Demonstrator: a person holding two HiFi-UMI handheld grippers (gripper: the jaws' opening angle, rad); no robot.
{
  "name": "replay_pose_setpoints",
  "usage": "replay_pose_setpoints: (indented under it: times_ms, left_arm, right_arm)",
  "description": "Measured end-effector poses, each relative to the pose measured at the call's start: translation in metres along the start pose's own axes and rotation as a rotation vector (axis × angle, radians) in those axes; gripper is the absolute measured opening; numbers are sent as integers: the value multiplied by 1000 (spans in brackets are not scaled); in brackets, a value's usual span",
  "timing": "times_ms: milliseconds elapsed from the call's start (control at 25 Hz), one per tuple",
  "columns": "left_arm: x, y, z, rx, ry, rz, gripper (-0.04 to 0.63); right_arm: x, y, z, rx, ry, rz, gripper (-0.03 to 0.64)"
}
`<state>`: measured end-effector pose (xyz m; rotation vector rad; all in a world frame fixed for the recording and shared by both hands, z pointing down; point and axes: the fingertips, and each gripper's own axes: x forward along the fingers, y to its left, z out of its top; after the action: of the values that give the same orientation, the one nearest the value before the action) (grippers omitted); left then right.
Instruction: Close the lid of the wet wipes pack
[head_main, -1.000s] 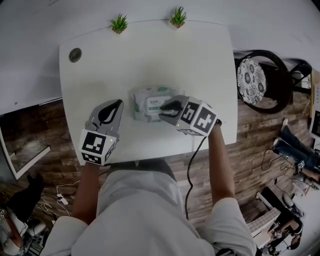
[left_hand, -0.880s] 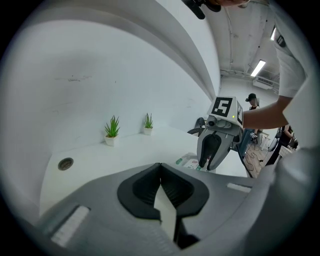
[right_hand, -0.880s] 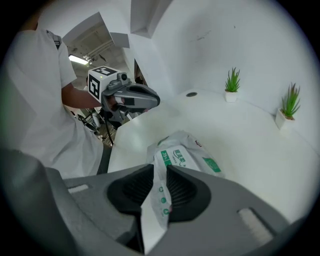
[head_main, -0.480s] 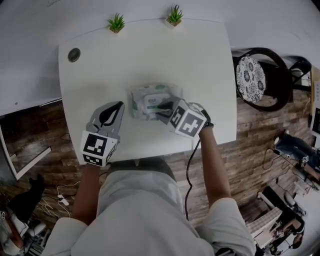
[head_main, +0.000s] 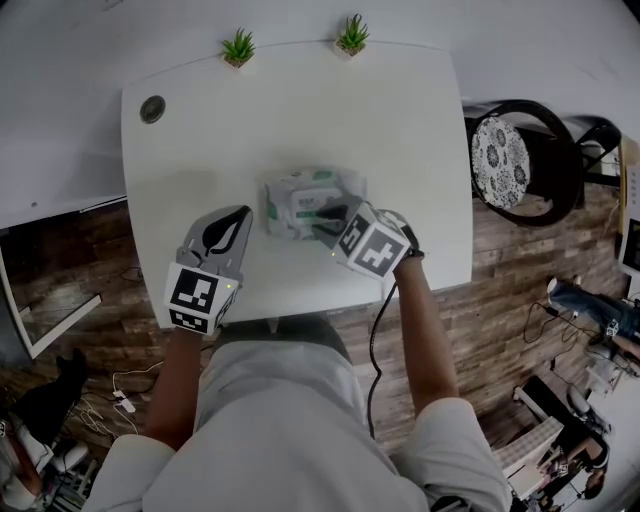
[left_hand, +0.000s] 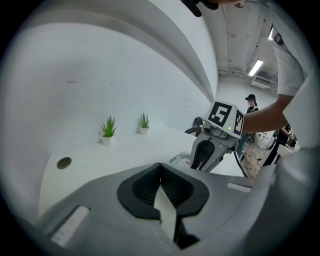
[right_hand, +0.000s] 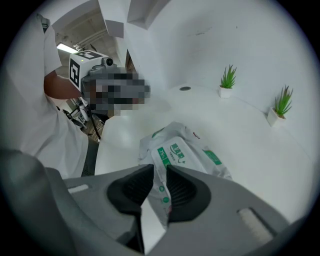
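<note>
A white worktop (head_main: 300, 110) fills the middle of the head view, and the wet wipes pack (head_main: 300, 200) lies near its centre, a little toward the person's edge. A dark round chair (head_main: 520, 160) with a patterned cushion stands on the wood floor well to the right of the pack, off the worktop. The pack is a crumpled white pouch with green print, and the white lid panel on its top looks flat against it. The right tool (head_main: 322, 222) comes in from the pack's near right corner, its tips over the pack's near edge. In the right gripper view its jaws stand almost together with only a thin slit between them, through which the pack (right_hand: 185, 155) shows. Whether they pinch any of it I cannot tell. The left tool (head_main: 240, 212) rests just to the left of the pack, apart from it. Its jaws are together with nothing between them. Two small potted plants (head_main: 238, 47) (head_main: 352, 35) sit beyond the pack at the far edge, and a round cable grommet (head_main: 152, 109) lies far to the pack's left.
</note>
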<state>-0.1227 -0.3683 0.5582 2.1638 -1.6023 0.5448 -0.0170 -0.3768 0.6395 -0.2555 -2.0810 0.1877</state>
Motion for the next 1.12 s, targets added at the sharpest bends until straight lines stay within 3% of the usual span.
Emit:
replay_pose_setpoints:
  times_ms: [160,360,600,840,1120]
  left_arm:
    - [-4,1,3,7,-8,-1,9]
    - [-14,3,7,17,-24,0,9]
    - [-28,-2,15,34,-59,-14,8]
    - [-46,-6,30,60,-112,-28,9]
    - [-77,-8,48,76,-185,-23,9]
  right_arm:
    - [-3,0,-1,22,-49,-41,87]
    - [-18,2,0,122,-178,-136,87]
    - [-49,5,5,226,-316,-289,71]
    - [-88,13,15,255,-417,-488,48]
    - [-126,37,25,288,-506,-648,24]
